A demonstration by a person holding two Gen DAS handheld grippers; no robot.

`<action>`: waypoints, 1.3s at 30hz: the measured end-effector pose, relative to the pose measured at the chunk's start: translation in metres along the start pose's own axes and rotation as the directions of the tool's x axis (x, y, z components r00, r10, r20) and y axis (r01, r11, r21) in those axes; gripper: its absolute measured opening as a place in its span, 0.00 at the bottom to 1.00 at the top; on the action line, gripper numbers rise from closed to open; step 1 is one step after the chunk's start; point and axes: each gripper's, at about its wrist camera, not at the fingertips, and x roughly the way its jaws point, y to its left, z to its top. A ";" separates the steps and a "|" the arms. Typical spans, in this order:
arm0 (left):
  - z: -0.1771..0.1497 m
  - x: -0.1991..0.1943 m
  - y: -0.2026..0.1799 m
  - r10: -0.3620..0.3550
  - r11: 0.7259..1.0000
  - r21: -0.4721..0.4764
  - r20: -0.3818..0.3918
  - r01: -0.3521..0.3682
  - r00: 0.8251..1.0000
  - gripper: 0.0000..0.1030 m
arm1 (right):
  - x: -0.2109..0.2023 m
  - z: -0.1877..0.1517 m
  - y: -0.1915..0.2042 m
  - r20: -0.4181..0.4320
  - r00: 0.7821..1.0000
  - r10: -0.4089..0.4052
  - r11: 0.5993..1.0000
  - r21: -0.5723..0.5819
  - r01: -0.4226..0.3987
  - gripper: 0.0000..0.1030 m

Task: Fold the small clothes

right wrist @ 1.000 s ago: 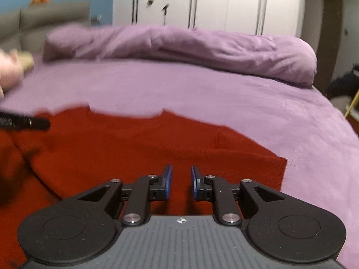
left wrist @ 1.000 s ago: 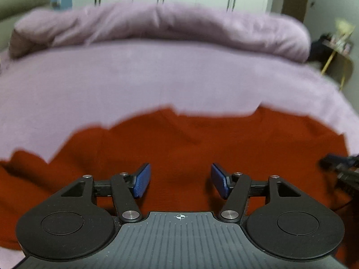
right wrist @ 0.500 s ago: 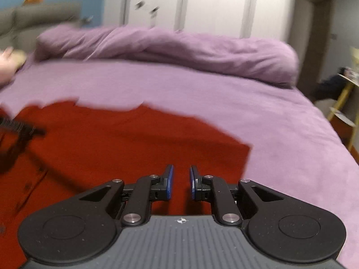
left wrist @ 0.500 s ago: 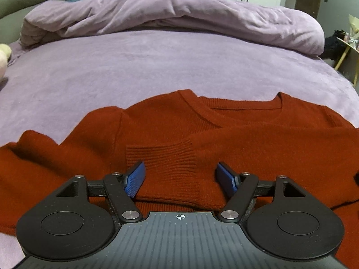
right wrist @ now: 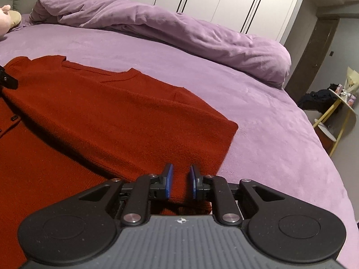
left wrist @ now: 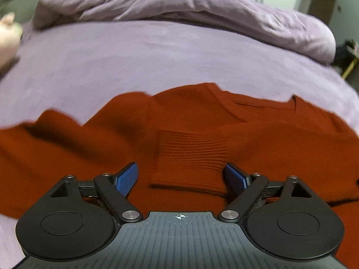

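A rust-red knit sweater (left wrist: pixel 190 121) lies spread on the purple bed. Its right sleeve is folded across the body, and the ribbed cuff (left wrist: pixel 190 157) lies between the wide-open fingers of my left gripper (left wrist: pixel 180 177), which hovers just above it. In the right wrist view the sweater (right wrist: pixel 112 112) has a folded side edge at the right. My right gripper (right wrist: pixel 180 182) is over the sweater's lower right part with its jaws a narrow gap apart and red fabric showing between them; whether it pinches the cloth cannot be told. The left gripper's tip (right wrist: pixel 6 80) shows at the far left.
The bed sheet (right wrist: pixel 258 103) is purple, with a rolled purple duvet (right wrist: pixel 179 29) along the far side. A pale soft toy (left wrist: pixel 7 35) lies at the far left. White wardrobes stand behind. A yellow-legged side table (right wrist: pixel 336 112) stands off the bed's right edge.
The left gripper has drawn slightly closer over the folded sleeve cuff, still open. The right gripper has shifted along the sweater's right side, with its narrow gap unchanged.
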 end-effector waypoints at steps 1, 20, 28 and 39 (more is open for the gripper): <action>0.000 -0.005 0.008 0.000 1.000 -0.021 -0.001 0.000 1.000 0.87 | 0.000 0.002 0.000 -0.011 1.000 -0.003 1.000 -0.006 0.003 0.19; -0.090 -0.116 0.349 0.263 0.597 -0.802 0.184 -0.009 0.947 0.71 | -0.121 -0.024 0.033 -0.098 0.982 0.161 0.907 0.407 -0.108 0.48; -0.090 -0.100 0.404 0.226 0.446 -0.886 0.251 0.129 0.941 0.17 | -0.123 -0.013 0.050 -0.151 0.975 0.166 0.920 0.380 -0.098 0.48; -0.042 -0.144 0.325 0.144 0.776 -0.612 0.407 0.153 0.902 0.08 | -0.127 -0.013 0.049 -0.140 0.975 0.171 0.923 0.369 -0.109 0.48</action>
